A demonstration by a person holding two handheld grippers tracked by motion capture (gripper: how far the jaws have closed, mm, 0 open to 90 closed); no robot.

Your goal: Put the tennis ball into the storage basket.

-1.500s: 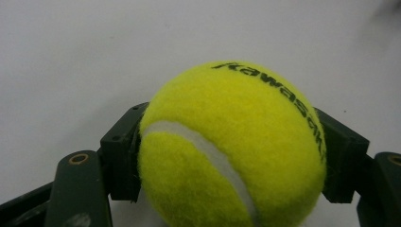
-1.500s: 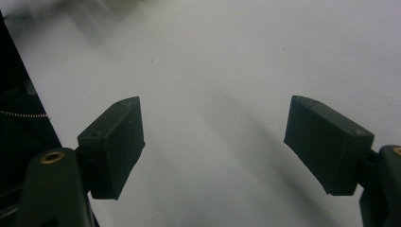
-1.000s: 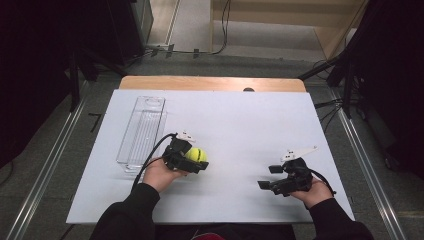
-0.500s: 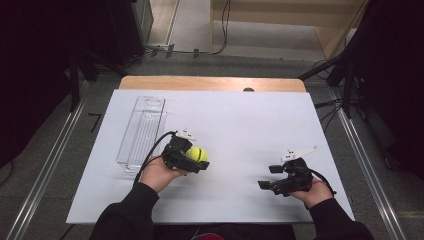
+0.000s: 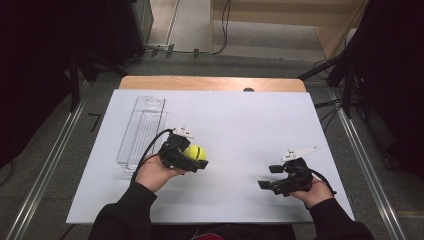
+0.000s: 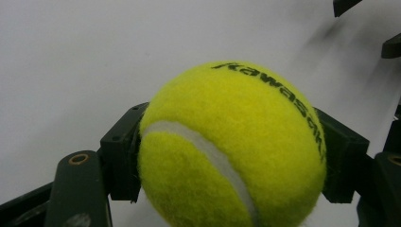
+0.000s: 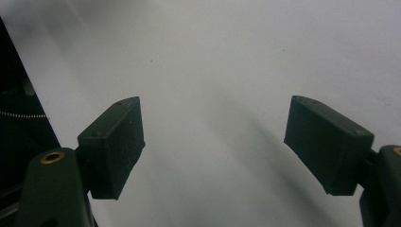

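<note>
Left gripper (image 5: 196, 159) pinching tennis ball (image 5: 194, 152), slightly higher than before; right gripper (image 5: 272, 176) spread, unmoved

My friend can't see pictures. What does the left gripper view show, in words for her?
A fuzzy yellow tennis ball sits squeezed between two black tongs, one pad pressing on each side of it. A white seam curves across the ball and black letters run along its top. Behind it lies a plain white table.

the yellow tennis ball (image 5: 194, 152) sits between the left claw's (image 5: 196, 161) jaws; the clear plastic tray (image 5: 142, 130) lies just left, the right claw (image 5: 266, 177) well right.
</note>
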